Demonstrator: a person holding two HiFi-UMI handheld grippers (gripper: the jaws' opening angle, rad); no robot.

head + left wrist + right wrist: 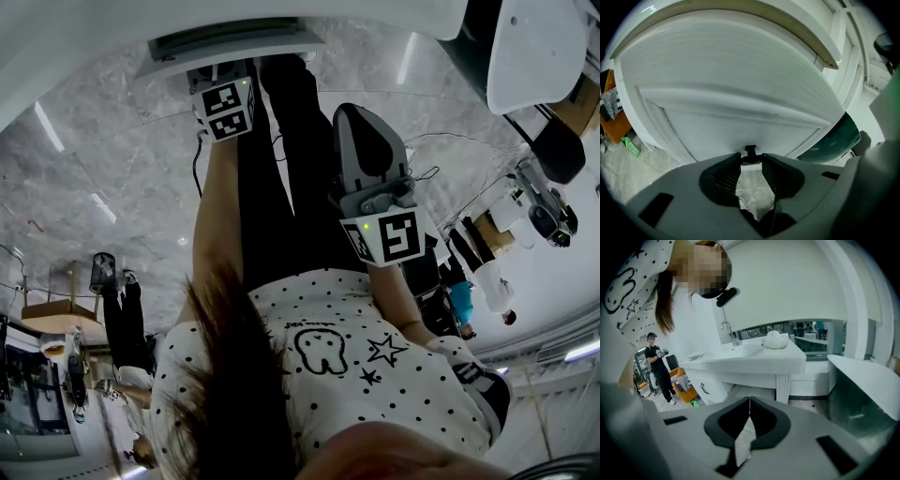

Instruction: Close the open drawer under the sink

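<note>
Left claw [751, 160] is spread wide, dark ribbed pads [725, 177] well apart, nothing gripped. Only grey marbled floor [122, 187] shows through the gap. Tips sit right at the white wood-grain drawer front [731, 70], low on the panel, near its middle. Touching or a hair off, can't tell. Claw angles downward at it.

Drawer front fills nearly the whole left gripper view, directly below the overhanging edge of the white sink desk [806, 18]. In the head view it's at top centre, just ahead of the left claw's black-and-white marker cube [226, 109]. A narrow grey slot shows along the drawer's top there, so it looks slightly out of the cabinet, not flush.

Right claw [749, 401] is pinched together at the tips, empty. It hangs in front of the operator's waist, well apart from the drawer. It faces a white basin desk [754, 363] with a chrome tap [727, 331] and a white rounded lump [775, 340] on top. Same unit as the drawer's or another one, can't tell.

Bystander in black [658, 364] stands off to the side of that desk, next to an orange boxy thing [684, 390]. Operator wears a white black-dotted top [375, 375] and black trousers [281, 169].
</note>
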